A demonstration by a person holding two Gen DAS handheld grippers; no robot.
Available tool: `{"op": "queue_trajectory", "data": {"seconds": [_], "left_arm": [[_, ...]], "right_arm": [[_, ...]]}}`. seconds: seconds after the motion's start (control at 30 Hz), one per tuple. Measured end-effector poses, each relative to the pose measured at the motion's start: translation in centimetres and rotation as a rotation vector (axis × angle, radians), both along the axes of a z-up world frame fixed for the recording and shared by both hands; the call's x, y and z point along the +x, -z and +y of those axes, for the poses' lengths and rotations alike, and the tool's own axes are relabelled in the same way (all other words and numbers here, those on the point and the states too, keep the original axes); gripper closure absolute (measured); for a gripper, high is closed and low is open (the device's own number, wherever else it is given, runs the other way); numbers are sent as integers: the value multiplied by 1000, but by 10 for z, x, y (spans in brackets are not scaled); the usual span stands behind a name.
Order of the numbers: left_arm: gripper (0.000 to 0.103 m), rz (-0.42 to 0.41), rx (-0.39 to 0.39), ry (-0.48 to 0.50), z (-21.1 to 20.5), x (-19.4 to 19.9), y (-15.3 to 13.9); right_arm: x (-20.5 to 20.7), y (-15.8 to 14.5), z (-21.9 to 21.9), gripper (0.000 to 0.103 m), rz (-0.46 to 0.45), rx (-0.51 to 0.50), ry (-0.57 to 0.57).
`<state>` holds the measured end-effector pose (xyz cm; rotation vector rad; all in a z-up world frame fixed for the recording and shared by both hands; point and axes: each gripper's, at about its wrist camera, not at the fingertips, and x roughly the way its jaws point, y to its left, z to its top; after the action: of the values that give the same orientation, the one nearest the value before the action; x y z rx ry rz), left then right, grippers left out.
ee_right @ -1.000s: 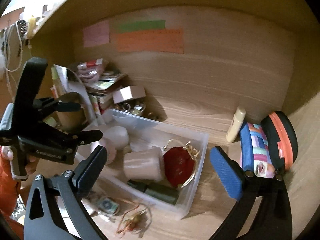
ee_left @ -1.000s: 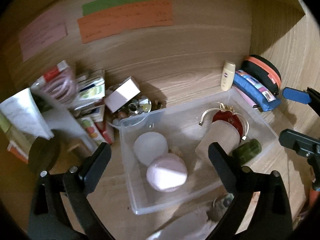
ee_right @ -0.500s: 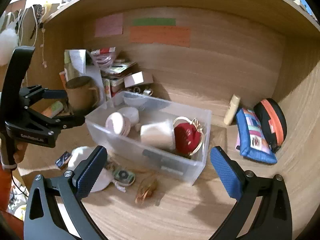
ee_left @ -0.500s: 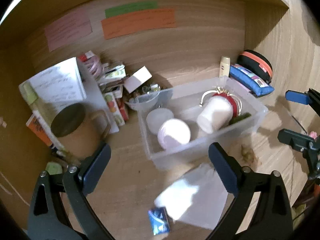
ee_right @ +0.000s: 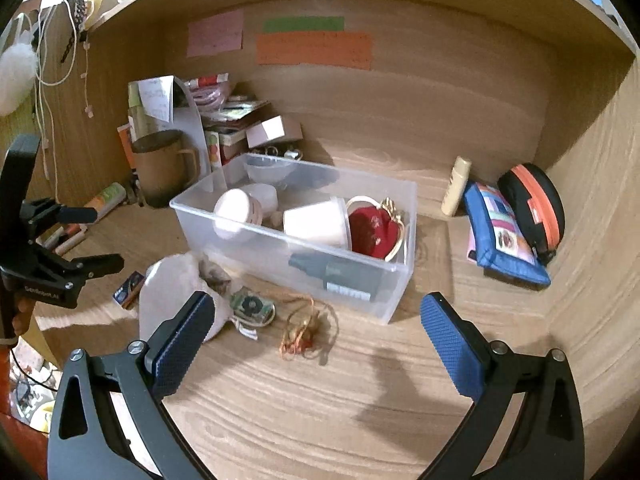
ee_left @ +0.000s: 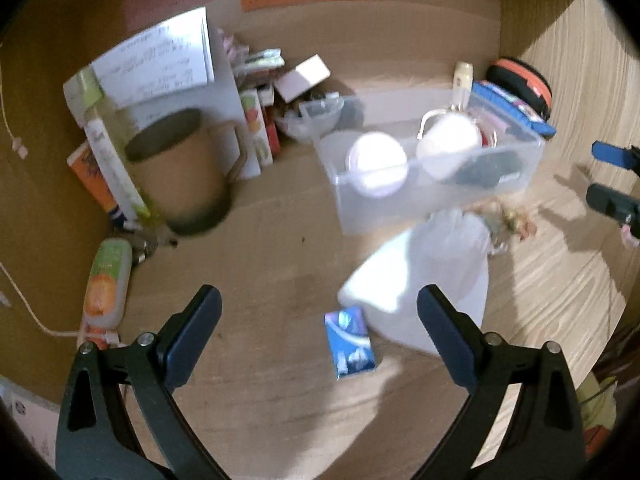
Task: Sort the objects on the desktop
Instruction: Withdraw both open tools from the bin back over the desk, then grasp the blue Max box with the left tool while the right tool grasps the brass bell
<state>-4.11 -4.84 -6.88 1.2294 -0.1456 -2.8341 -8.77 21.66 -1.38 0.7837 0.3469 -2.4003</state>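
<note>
1. The right tongs are spread wide with nothing between their blue pads, held over the bare wooden desk.
2. The left tongs are likewise wide open and empty; in the left wrist view a small blue packet lies on the desk between their tips. That view is blurred.
3. Just past the right tongs, a loose tangle of orange cord lies on the desk, beside a small round green-rimmed item and a white pouch.
4. Behind these stands a clear plastic bin. Inside it are a pale round jar, a white cup on its side, a red apple-shaped dish with a gold rim, and a dark bottle lying against the near wall.
5. To the right of the bin, apart from it, a blue patchwork pouch leans against a black case with an orange zip; a small cream bottle stands by the back wall.
6. To the left of the bin stands a brown mug, with stacked boxes and papers behind it.
7. On the back wall hang pink, green and orange paper notes.
</note>
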Motion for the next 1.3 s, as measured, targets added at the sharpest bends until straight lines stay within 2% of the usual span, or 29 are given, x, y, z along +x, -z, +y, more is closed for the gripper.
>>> {"op": "queue_trajectory", "data": {"seconds": [0.3, 0.53, 0.57, 0.63, 0.7, 0.77, 0.9, 1.03, 1.17, 1.23, 1.3], "left_arm": [[4, -86, 27, -16, -7, 5, 31], [5, -71, 48, -28, -13, 6, 39], [6, -70, 48, -25, -13, 6, 39], [22, -78, 49, -7, -10, 5, 41], [32, -101, 51, 6, -8, 2, 44], [34, -104, 65, 18, -8, 1, 45], [45, -104, 90, 39, -8, -1, 45], [63, -95, 104, 38, -10, -3, 44], [69, -89, 99, 40, -10, -3, 44], [74, -83, 95, 54, -9, -3, 44], [74, -79, 92, 60, -9, -3, 44]], "right_arm": [[-7, 29, -5, 0, -71, 35, -19], [-22, 54, -15, 1, -139, 88, -30], [-23, 55, -17, 1, -143, 93, -30], [-26, 59, -20, 2, -152, 105, -36], [-26, 61, -22, 3, -153, 113, -42], [-26, 62, -24, 7, -150, 121, -56], [-27, 63, -29, 19, -150, 145, -74], [-31, 68, -33, 29, -162, 170, -87], [-38, 73, -34, 35, -194, 175, -87], [-43, 76, -35, 42, -213, 180, -83], [-48, 79, -36, 44, -246, 173, -83]]}}
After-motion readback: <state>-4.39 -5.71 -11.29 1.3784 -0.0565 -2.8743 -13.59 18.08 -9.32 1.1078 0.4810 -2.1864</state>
